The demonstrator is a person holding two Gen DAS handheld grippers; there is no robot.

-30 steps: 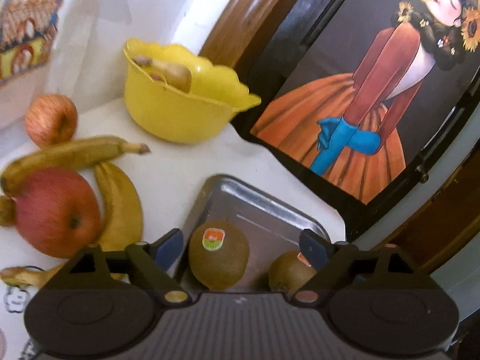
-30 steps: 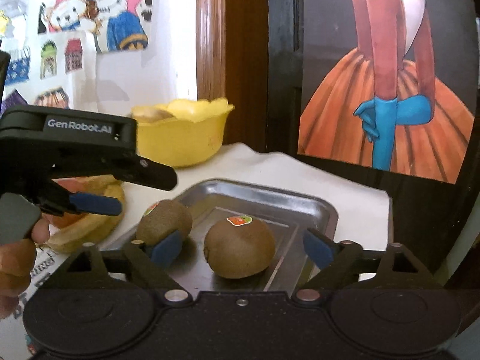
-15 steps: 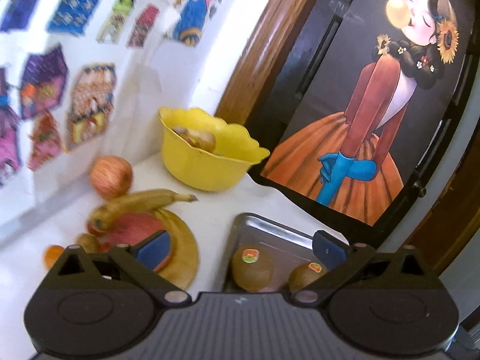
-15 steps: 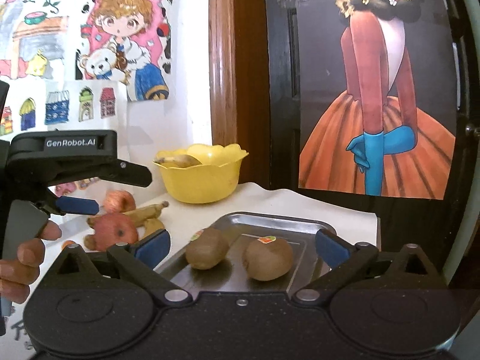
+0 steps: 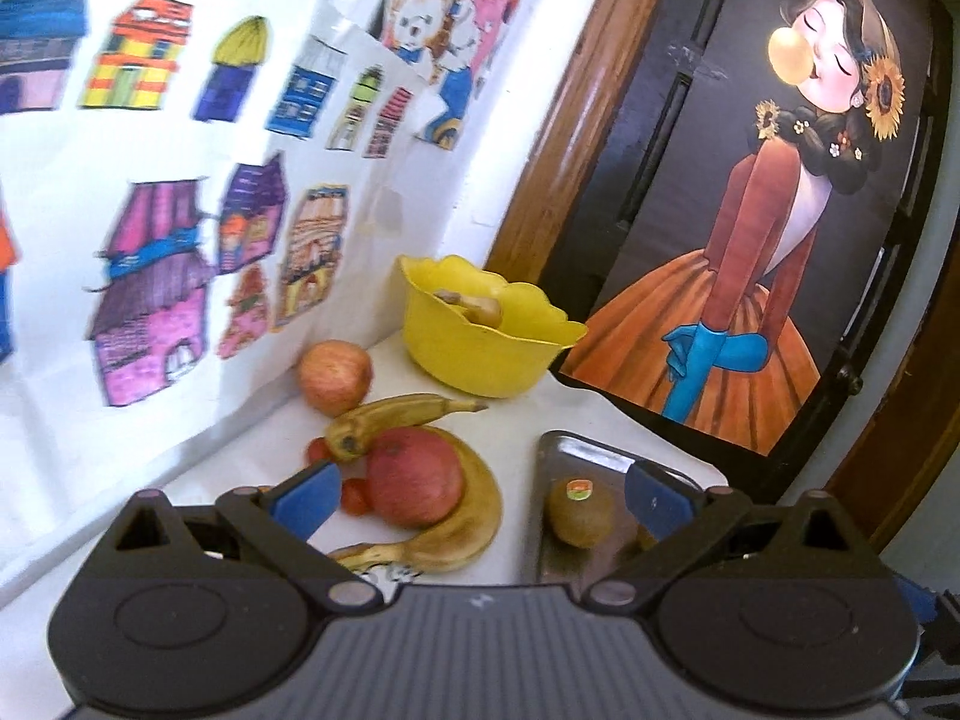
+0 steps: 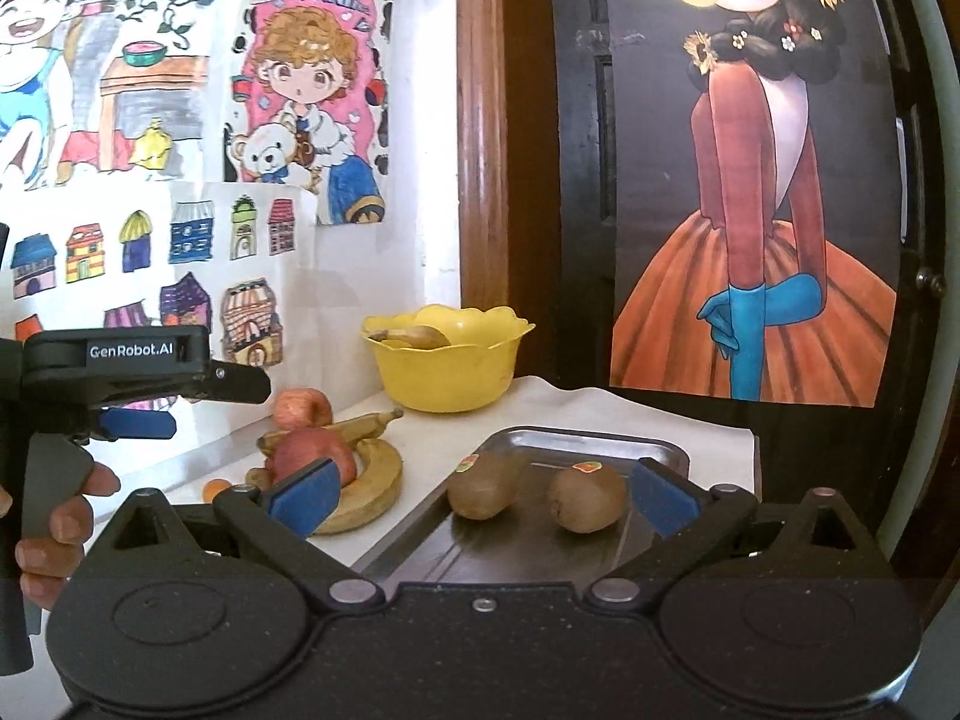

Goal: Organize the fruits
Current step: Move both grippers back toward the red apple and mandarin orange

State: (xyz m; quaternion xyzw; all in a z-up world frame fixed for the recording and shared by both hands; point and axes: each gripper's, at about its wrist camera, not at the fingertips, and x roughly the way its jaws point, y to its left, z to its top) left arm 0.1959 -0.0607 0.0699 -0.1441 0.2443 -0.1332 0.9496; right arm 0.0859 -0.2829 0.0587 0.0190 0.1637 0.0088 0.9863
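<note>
White-covered tabletop (image 6: 600,414) against a wall of children's drawings, dark door with a poster behind.

Left gripper (image 5: 480,495): jaws spread wide, nothing between the pads. Right gripper (image 6: 480,495): likewise released and empty. A person's hand (image 6: 54,516) holds the left tool's handle.

Kiwis: two, on the metal tray (image 6: 600,438), nearest, lying apart: left kiwi (image 6: 483,483), right kiwi (image 6: 588,495). Light, fuzzy, likely soft; take across the short middle, gently.

Bananas: two on the cloth, a curved one (image 5: 456,531) and a straighter one (image 5: 402,414); bruise easily, so grip mid-length.

Apples: two, the red one (image 5: 414,477) resting against the curved banana, the paler one (image 5: 335,375) by the wall. Firm, heavier, smooth; grip at the widest part.

Small red-orange fruits (image 5: 354,495): at least two; exact count unclear.

Yellow bowl (image 5: 474,354): one, farthest; one fruit inside, seemingly a banana.
</note>
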